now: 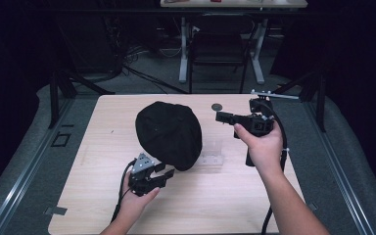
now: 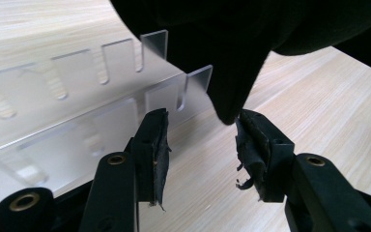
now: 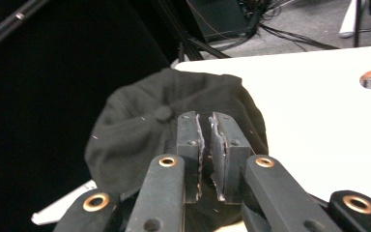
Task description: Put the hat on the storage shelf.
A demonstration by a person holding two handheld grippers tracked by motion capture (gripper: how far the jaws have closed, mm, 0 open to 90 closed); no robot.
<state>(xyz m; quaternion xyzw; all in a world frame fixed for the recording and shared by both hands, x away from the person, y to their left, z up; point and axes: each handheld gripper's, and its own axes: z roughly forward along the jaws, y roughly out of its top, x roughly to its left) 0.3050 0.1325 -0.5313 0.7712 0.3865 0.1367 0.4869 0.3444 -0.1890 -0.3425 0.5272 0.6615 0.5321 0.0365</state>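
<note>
The black cap (image 1: 169, 133) sits on a clear plastic stand (image 1: 212, 152) near the middle of the pale wooden table (image 1: 93, 196), its crown domed up and its button facing the far side. At the left of the high view, the left hand (image 1: 138, 199) comes in from the near edge and holds the left gripper (image 1: 169, 174) low over the table, pointing at the cap's near lower edge. In the left gripper view its jaws stand released with a clear gap between them; a drooping point of the cap's black cloth (image 2: 227, 104) hangs just above and between the tips, close to the right-hand pad, and neither pad presses on it. Behind the jaws the clear stand (image 2: 77, 111) shows its row of slots and upright tabs, with the cap resting over its far end. To the right of the cap, the right hand (image 1: 262, 147) holds the right gripper (image 1: 219, 116) raised above the table, aimed leftward at the cap's upper right side and apart from it. In the right gripper view its two pads (image 3: 193, 145) stand almost together with a thin slit between them and nothing in it; the cap (image 3: 140, 130) lies beyond the tips. A small round hole (image 1: 217, 106) shows in the table just beyond that gripper.
</note>
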